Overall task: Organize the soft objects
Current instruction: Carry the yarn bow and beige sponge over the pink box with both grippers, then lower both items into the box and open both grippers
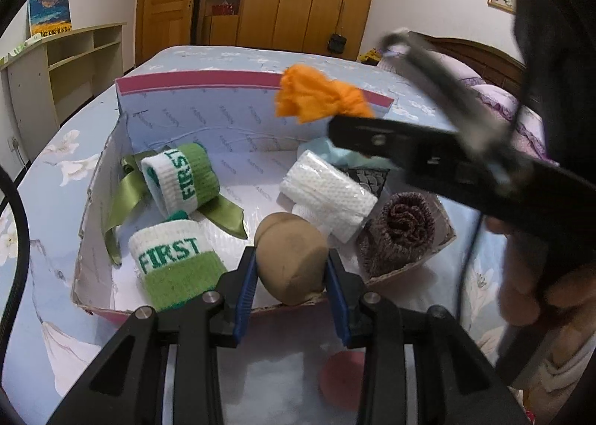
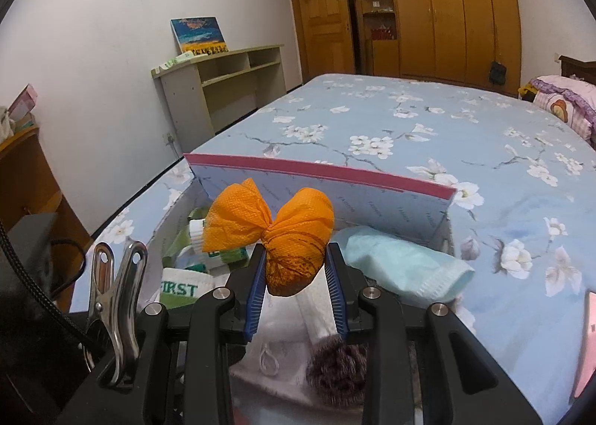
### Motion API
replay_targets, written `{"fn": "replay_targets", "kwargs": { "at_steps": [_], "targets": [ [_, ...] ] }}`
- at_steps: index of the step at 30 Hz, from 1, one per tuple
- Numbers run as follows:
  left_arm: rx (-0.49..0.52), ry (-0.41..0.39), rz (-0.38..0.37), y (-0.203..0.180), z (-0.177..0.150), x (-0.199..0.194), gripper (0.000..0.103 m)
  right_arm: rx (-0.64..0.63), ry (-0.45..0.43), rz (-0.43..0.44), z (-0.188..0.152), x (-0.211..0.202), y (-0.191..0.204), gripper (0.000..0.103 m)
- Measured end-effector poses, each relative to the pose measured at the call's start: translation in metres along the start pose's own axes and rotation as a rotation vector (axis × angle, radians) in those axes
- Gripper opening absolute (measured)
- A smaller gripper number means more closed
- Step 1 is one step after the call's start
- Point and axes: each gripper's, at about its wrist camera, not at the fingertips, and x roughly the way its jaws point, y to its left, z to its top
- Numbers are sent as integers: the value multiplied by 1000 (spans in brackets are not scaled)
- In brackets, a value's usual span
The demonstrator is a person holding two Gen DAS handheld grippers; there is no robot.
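Left tongs (image 1: 290,268) grip tan bundle (image 1: 288,261); right tongs (image 2: 296,272) clamp orange cloth (image 2: 287,235).

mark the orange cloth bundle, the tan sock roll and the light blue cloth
orange cloth bundle (image 2: 294,257), right wrist view: knotted body between the fingers
tan sock roll (image 1: 292,261), left wrist view: middle of its rounded face
light blue cloth (image 2: 402,265), right wrist view: centre of the fold

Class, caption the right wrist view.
Right gripper holds an orange cloth bundle above the open box on the bed.
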Motion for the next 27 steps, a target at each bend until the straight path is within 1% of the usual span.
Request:
{"fn": "replay_targets", "kwargs": {
  "at_steps": [8, 14, 20, 27],
  "targets": [
    [-12, -1, -8, 3, -2, 1, 37, -5, 54, 5, 6, 36, -2, 31],
    [-14, -2, -10, 3, -1, 1, 37, 29, 96, -2, 3, 56, -13, 31],
    [-13, -2, -8, 3, -2, 1, 37, 45, 121, -11, -4, 66, -20, 31],
    [-18, -10, -11, 4, -2, -4, 37, 66, 118, 4, -5, 65, -24, 32]
  ]
}}
